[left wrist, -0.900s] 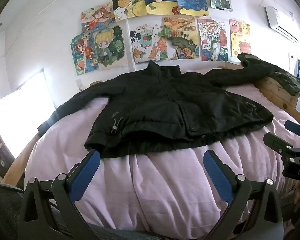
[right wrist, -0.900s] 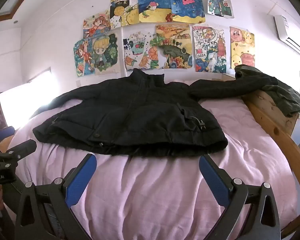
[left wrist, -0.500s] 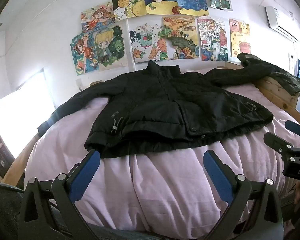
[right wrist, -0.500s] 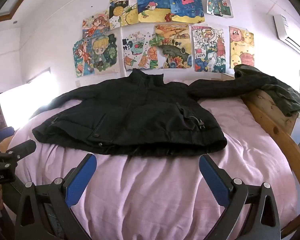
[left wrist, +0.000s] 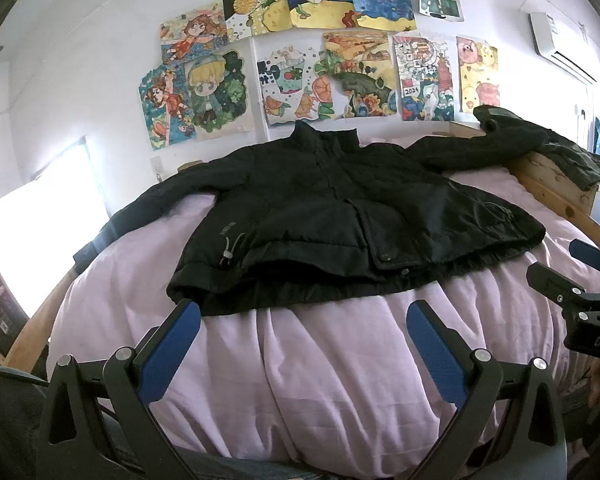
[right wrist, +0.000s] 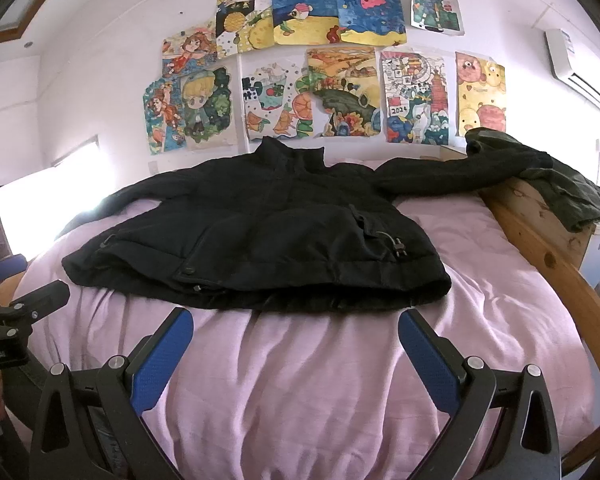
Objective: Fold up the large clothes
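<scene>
A large black jacket lies front up and spread flat on a bed with a pink cover, collar toward the wall, both sleeves stretched out sideways. It also shows in the right wrist view. My left gripper is open and empty, just short of the jacket's hem near its left corner. My right gripper is open and empty, just short of the hem near its right side. Each gripper shows at the edge of the other's view.
A wooden bed frame runs along the right, with a dark green garment draped over its corner. The jacket's right sleeve reaches onto that frame. Drawings cover the wall behind. A bright window is at the left.
</scene>
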`<move>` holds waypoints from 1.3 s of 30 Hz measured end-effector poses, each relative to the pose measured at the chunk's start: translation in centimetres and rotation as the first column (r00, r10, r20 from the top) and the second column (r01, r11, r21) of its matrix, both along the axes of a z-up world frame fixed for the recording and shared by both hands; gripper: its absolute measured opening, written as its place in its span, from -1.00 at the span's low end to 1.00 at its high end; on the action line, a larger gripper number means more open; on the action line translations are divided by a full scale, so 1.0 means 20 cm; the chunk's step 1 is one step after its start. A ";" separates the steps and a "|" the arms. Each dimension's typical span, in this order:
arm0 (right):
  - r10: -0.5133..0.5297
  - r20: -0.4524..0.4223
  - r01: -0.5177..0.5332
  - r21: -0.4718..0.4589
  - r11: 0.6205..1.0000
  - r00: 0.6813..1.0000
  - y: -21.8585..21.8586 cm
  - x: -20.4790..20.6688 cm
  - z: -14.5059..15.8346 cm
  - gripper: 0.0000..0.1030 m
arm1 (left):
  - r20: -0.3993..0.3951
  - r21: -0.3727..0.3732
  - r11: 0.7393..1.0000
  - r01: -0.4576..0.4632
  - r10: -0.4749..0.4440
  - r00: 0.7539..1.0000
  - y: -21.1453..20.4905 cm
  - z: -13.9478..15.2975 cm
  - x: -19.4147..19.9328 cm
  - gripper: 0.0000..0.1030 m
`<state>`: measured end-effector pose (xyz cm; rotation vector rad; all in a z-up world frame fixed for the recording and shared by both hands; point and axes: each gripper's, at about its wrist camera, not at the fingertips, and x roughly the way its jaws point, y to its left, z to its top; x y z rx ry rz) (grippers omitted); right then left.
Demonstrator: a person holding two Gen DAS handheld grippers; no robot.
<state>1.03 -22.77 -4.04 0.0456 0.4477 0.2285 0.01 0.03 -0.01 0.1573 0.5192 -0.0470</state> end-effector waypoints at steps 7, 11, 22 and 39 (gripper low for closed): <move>-0.001 0.000 0.001 -0.001 1.000 1.000 0.00 0.00 0.00 1.00 | 0.000 0.000 1.000 0.000 0.000 1.000 0.00 0.00 0.00 0.97; 0.000 0.000 0.000 -0.002 1.000 1.000 0.00 0.00 0.00 1.00 | 0.000 0.000 1.000 0.000 0.000 1.000 0.00 0.00 0.00 0.97; -0.001 0.000 0.001 -0.004 1.000 1.000 0.00 0.00 -0.01 1.00 | 0.000 0.001 1.000 0.000 0.000 1.000 0.00 0.00 0.00 0.97; -0.001 0.001 0.001 -0.007 1.000 1.000 0.00 0.01 -0.03 1.00 | 0.001 0.001 1.000 0.000 0.000 1.000 0.00 0.00 0.00 0.97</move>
